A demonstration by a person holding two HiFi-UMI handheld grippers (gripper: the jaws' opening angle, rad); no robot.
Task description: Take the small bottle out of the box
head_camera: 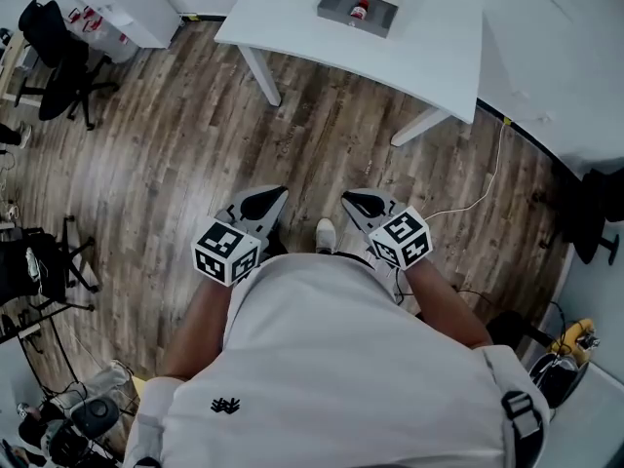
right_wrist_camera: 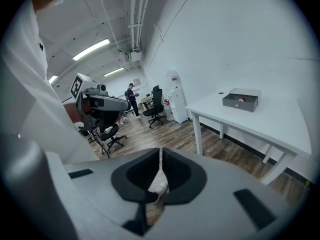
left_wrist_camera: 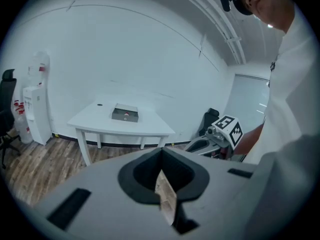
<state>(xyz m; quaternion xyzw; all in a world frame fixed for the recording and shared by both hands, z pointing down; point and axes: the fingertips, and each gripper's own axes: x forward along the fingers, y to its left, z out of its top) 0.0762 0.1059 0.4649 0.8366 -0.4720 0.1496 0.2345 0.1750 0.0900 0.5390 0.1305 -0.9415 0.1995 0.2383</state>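
Observation:
A grey open box (head_camera: 359, 9) stands on the white table (head_camera: 429, 37) far ahead of me. In it lies the small bottle (head_camera: 359, 11) with a red cap. Both grippers hang over the wooden floor, close to my body and well short of the table. The left gripper (head_camera: 275, 196) and the right gripper (head_camera: 352, 200) are side by side, each shut with nothing between its jaws. The left gripper view shows the box (left_wrist_camera: 125, 114) on the table and the right gripper (left_wrist_camera: 200, 145) beside it. In the right gripper view the box (right_wrist_camera: 241, 100) sits at the upper right.
The table's slanted legs (head_camera: 261, 76) stand ahead of me. A white cable (head_camera: 487, 188) runs across the floor at right. Black office chairs (head_camera: 58, 61) and a white water dispenser (head_camera: 132, 8) stand at left. A person (right_wrist_camera: 131, 93) stands far back in the room.

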